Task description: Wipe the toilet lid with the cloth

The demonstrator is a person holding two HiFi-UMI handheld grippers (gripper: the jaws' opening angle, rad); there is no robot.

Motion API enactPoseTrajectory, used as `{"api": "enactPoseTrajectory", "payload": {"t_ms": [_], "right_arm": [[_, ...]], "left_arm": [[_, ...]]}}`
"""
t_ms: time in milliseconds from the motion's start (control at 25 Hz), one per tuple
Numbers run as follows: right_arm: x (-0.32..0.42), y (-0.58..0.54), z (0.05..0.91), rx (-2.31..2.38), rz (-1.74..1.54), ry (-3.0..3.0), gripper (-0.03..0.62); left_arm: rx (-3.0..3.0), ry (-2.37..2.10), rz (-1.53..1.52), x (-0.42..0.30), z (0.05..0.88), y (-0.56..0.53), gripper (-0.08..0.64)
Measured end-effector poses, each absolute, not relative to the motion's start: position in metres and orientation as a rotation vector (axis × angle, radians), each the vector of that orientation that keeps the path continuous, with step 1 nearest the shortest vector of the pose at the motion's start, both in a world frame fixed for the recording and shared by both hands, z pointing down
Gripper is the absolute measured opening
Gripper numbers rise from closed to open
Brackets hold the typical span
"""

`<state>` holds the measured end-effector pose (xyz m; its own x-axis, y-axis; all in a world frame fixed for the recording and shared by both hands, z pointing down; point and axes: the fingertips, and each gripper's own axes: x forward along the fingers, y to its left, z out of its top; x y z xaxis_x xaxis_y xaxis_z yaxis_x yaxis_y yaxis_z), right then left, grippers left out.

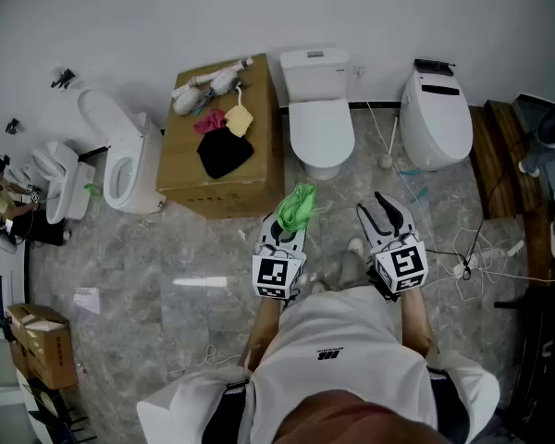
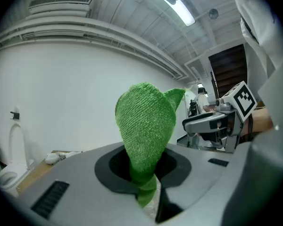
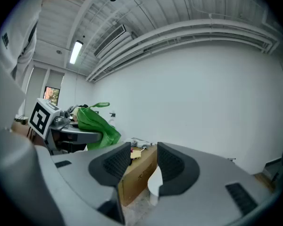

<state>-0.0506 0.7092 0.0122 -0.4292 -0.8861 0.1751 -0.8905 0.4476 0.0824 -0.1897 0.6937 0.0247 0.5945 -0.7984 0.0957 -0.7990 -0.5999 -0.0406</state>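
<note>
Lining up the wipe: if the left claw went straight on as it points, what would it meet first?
Probably the toilet lid, just beyond the cloth the left claw holds; height is unclear.

1. I am looking down at a grey tiled floor (image 1: 194, 248). Three toilets are standing on it by the wall: a white toilet (image 1: 320, 118) in the middle with its lid down, a rounded toilet (image 1: 437, 118) to its right, and an open-lidded toilet (image 1: 129, 165) at the left.
2. A cardboard box (image 1: 259, 91) is sitting between the left and middle toilets, carrying a black cloth (image 1: 224, 153), a pink cloth (image 1: 210, 121), a yellow cloth (image 1: 239, 119) and white bundles (image 1: 208, 86).
3. A paper sheet (image 1: 87, 299) and small cartons (image 1: 46, 345) are lying at the lower left, and cables (image 1: 472, 257) are trailing at the right.
</note>
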Motion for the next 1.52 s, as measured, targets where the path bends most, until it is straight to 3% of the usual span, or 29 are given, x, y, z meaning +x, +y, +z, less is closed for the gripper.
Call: {"api": "enactPoseTrajectory", "payload": {"t_ms": [600,1520], "right_arm": [[-0.059,0.623,0.025,1.559,0.084,-2.512,0.178],[0.010,0.442,0.004,1.431,0.125,-2.647,0.178]], "left_arm": [[2.789,-1.402,0.181,-0.185,0.035,0.618,0.084],[2.713,-1.505,0.231,-0.113,0.022,0.443,0.084]]}}
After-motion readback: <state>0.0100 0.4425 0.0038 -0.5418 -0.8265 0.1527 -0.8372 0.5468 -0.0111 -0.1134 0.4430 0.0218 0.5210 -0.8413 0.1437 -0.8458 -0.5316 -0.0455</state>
